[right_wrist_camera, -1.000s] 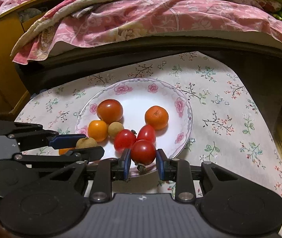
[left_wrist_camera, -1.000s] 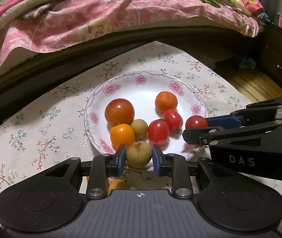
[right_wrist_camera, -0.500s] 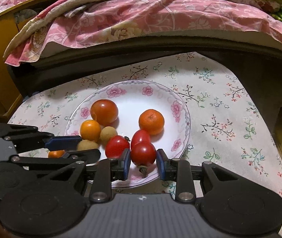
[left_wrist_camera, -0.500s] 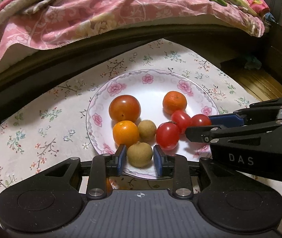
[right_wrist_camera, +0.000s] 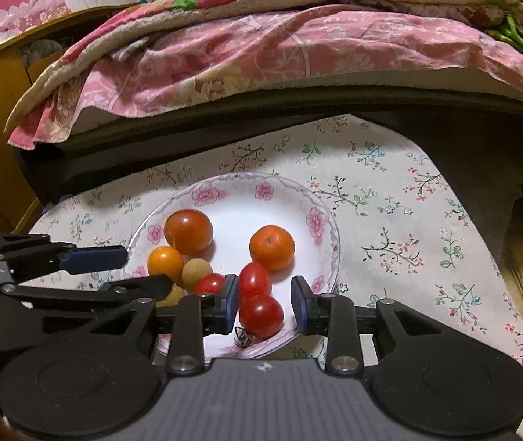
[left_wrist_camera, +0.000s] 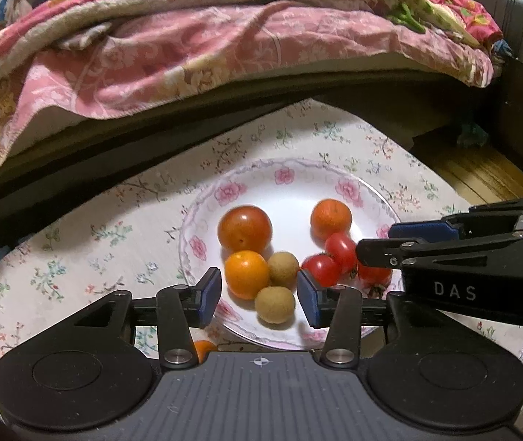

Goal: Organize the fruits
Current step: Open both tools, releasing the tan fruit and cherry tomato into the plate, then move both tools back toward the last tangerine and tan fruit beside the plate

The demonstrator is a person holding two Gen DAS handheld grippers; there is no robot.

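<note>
- Holding my left gripper (left_wrist_camera: 259, 297) wide open over the longan (left_wrist_camera: 274, 304) at the plate's (left_wrist_camera: 298, 183) six o'clock.
- Keeping my right gripper (right_wrist_camera: 265, 305) open, empty, around the tomato (right_wrist_camera: 261, 315); I'm lifting straight up, avoiding nudges.

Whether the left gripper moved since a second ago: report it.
Yes. The left gripper has opened: its fingers have spread away from the brown fruit, which now lies on the plate.

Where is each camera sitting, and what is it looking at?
Left wrist: sits on the left gripper, facing the plate and bed; its open fingers and the right gripper show.
Right wrist: sits on the right gripper, same direction; its open fingers and the left gripper show.
Shared: plate, big tomato, mandarin, floral cloth.
</note>
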